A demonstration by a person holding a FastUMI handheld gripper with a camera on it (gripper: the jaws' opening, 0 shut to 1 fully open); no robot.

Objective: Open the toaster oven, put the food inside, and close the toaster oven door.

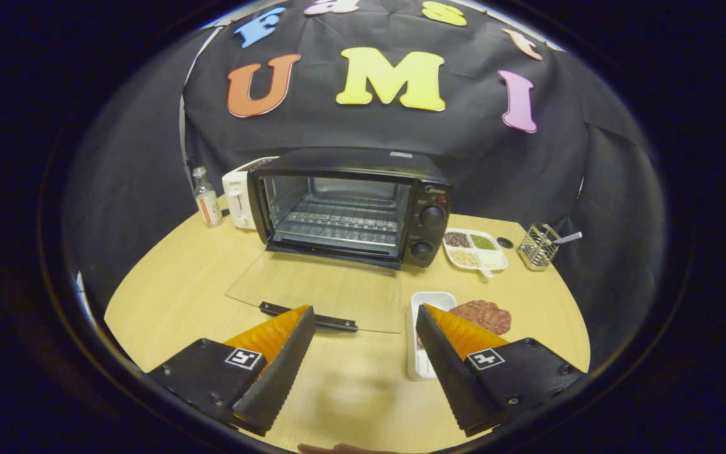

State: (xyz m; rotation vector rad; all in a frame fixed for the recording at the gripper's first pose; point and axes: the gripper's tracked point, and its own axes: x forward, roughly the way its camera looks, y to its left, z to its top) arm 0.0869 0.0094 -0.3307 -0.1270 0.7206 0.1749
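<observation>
Black toaster oven, clear glass door dropped flat on pale wooden table, wire rack bare. Flat reddish-brown meat slice beside white rectangular tray, just beyond right finger: likely soft, limp, slippery; best pinched at edge. Hand-held gripper spread wide, empty.

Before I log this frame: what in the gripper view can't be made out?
- White tray: its near part sits behind one finger of the open gripper.
- Meat-like food: partly behind that finger too.
- Compartment dish: contents too small to identify.
- White appliance: mostly behind the toaster oven.
</observation>
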